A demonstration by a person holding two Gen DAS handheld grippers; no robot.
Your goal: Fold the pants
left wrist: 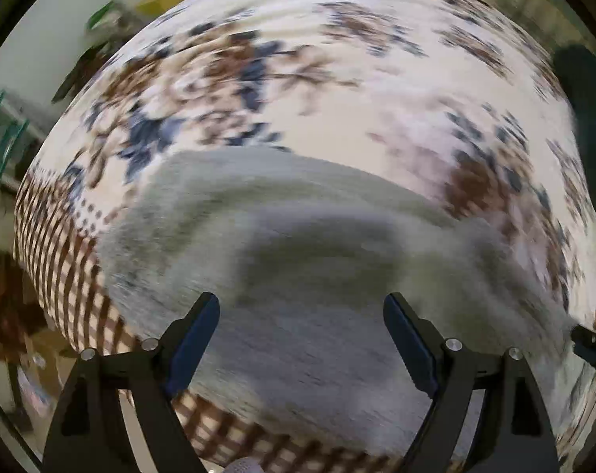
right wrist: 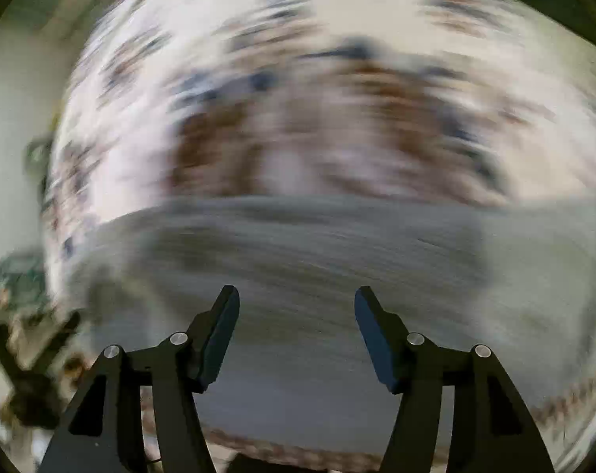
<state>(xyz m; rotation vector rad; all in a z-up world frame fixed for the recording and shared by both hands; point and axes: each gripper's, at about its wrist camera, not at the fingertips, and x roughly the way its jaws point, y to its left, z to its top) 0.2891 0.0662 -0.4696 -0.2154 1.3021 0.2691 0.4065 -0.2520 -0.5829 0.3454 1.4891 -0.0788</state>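
While poised over grey pants on a floral-clothed bench, left claw spread wide, empty. Right claw likewise parted above the blurred pants.

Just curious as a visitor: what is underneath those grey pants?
The grey pants lie on a floral cloth, cream with brown and blue blooms and a checked border. What the cloth covers, table or bed, is hidden, as is any pattern beneath the pants.
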